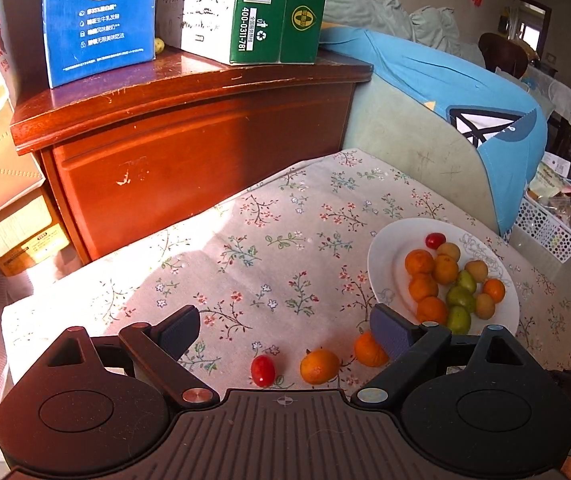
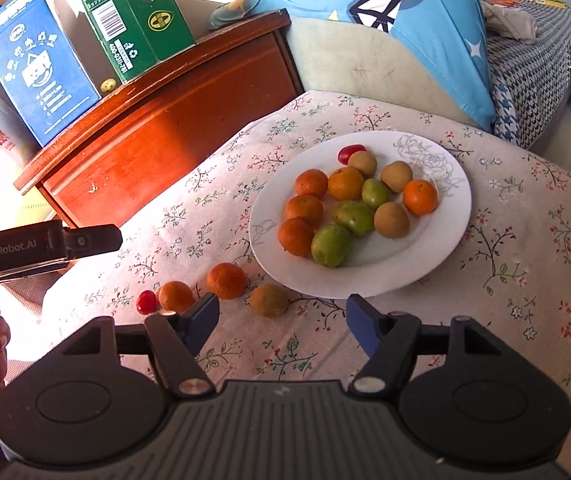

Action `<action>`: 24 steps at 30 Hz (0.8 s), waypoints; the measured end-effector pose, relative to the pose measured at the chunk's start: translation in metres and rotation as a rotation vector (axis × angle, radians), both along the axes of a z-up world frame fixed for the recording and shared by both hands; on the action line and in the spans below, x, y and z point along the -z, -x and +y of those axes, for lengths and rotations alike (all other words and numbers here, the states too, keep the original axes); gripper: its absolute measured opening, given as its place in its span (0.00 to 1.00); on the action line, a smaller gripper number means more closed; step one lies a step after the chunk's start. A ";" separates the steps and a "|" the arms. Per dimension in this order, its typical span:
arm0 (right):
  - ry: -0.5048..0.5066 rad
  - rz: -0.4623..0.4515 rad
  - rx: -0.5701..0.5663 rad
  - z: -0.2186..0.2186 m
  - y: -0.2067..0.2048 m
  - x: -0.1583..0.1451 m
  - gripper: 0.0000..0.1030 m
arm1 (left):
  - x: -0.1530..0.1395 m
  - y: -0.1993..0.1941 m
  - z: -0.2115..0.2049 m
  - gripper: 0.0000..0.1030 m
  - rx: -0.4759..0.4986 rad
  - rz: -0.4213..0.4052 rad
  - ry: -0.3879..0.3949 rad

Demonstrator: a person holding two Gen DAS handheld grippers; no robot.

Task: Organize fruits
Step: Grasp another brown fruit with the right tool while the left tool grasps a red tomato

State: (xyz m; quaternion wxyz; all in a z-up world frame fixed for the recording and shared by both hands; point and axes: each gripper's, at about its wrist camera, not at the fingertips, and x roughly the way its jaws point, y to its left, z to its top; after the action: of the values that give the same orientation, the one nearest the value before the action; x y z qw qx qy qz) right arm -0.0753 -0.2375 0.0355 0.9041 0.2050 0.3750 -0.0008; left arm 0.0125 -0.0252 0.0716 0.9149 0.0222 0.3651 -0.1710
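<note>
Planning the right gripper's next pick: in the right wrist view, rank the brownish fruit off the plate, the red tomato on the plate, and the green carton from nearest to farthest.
From the right gripper:
1. Brownish fruit, on the cloth just ahead.
2. Red tomato, at the white plate's far edge.
3. Green carton, on the wooden cabinet, upper left.

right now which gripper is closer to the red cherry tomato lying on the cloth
Left. The left gripper is open right over the cherry tomato, which sits between its fingers. The right gripper is open further toward the plate, with the tomato off to its left.
</note>
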 end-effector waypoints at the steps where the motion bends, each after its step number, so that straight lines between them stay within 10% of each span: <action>1: 0.000 0.004 -0.003 0.002 -0.001 0.002 0.62 | 0.003 0.000 0.002 0.91 0.000 0.002 -0.015; 17: -0.002 0.053 0.049 0.021 -0.024 0.029 0.50 | 0.044 -0.002 0.014 0.89 0.012 0.042 -0.184; 24: 0.003 0.045 0.061 0.026 -0.030 0.031 0.29 | 0.055 -0.005 0.010 0.88 0.041 0.027 -0.187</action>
State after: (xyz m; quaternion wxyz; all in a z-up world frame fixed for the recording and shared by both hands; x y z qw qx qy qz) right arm -0.0454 -0.2113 0.0045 0.8953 0.2149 0.3886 -0.0335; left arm 0.0171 -0.0150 0.0170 0.9000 0.1127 0.3914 -0.1554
